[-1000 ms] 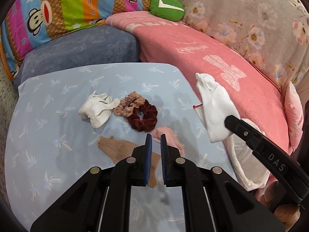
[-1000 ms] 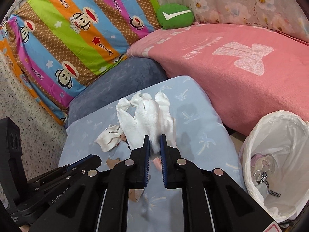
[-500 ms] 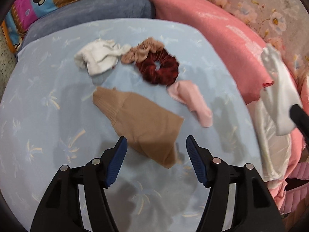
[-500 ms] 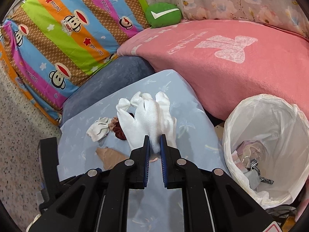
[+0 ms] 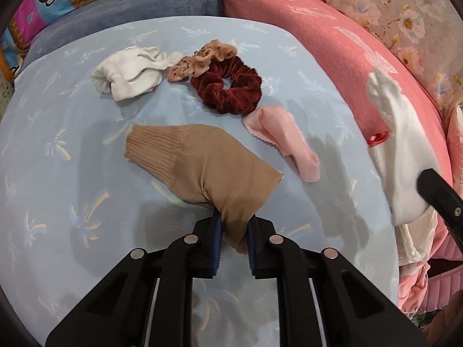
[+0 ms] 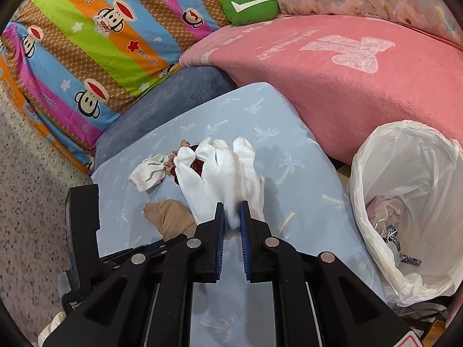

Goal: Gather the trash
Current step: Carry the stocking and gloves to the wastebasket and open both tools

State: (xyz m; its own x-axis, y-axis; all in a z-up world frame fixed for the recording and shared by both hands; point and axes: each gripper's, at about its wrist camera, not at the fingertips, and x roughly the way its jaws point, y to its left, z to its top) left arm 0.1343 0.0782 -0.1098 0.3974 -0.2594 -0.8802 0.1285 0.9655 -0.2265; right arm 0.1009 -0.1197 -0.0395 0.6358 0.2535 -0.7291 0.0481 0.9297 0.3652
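- L gripper point(image 5: 234, 225): my jaws closing on near corner of the tan nylon stocking w/ ribbed knit cuff point(image 5: 202, 162); fabric bunched between the blue pads point(image 5: 217, 231), pads look pressed on it. Rest of it lies flat on the light blue palm-print cushion point(image 5: 58, 202).
- Handling, my guess: stocking is thin, very light, limp, bit slippery; will drape and trail when lifted. A pinch at the corner seems enough; ribbed cuff is thicker, prob. the surer hold.
- R gripper point(image 6: 231, 217): clenched on the white knit cotton glove point(image 6: 222, 173), held at cuff end, glove fingers pointing away from me, above the cushion. Soft, light, no slip risk.
- Right of the cushion: bin lined w/ white plastic bag point(image 6: 405, 150), some trash already in it.
- Farther on cushion: pink cloth scrap point(image 5: 283, 138), dark red velvet scrunchie point(image 5: 228, 89), beige dotted scrunchie point(image 5: 199, 60) touching it, crumpled white sock point(image 5: 127, 72). All soft, light.
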